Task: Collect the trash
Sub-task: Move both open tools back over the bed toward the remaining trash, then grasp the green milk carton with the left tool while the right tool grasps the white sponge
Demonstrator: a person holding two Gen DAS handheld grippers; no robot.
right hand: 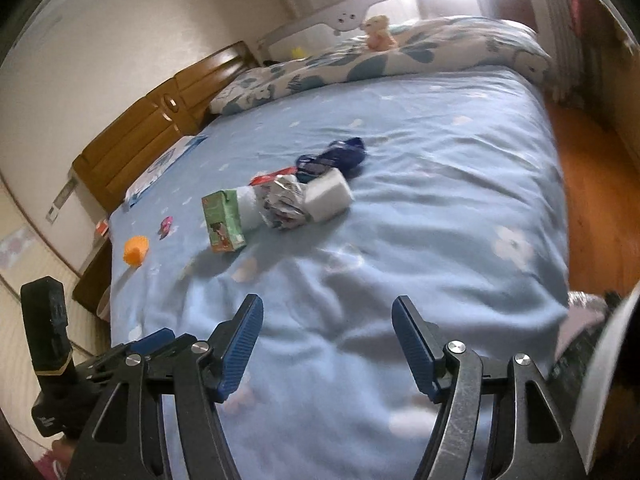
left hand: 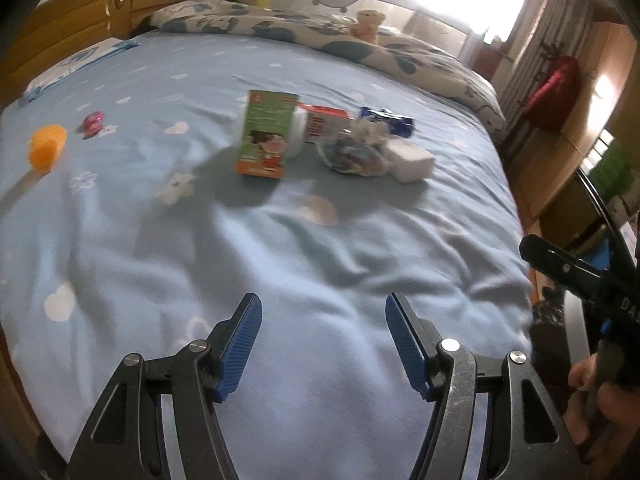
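Trash lies clustered mid-bed on the blue sheet [left hand: 280,280]: a green and orange carton [left hand: 266,134] [right hand: 224,220], a crumpled wrapper [left hand: 356,148] [right hand: 286,200], a white block [left hand: 412,158] [right hand: 328,194], a red and white box [left hand: 324,122], a dark blue wrapper [left hand: 386,118] [right hand: 336,156]. Farther left are an orange cup [left hand: 47,146] [right hand: 136,251] and a small pink item [left hand: 93,122] [right hand: 166,226]. My left gripper [left hand: 324,344] hovers open over bare sheet, well short of the pile. My right gripper [right hand: 328,346] is likewise open and empty.
A folded floral quilt [left hand: 320,32] and a plush toy [left hand: 366,24] lie at the far side. A wooden headboard [left hand: 80,12] stands left. Wooden floor [right hand: 600,200] runs along the bed's right edge. A hand [left hand: 596,400] holding the other gripper shows at the lower right of the left wrist view.
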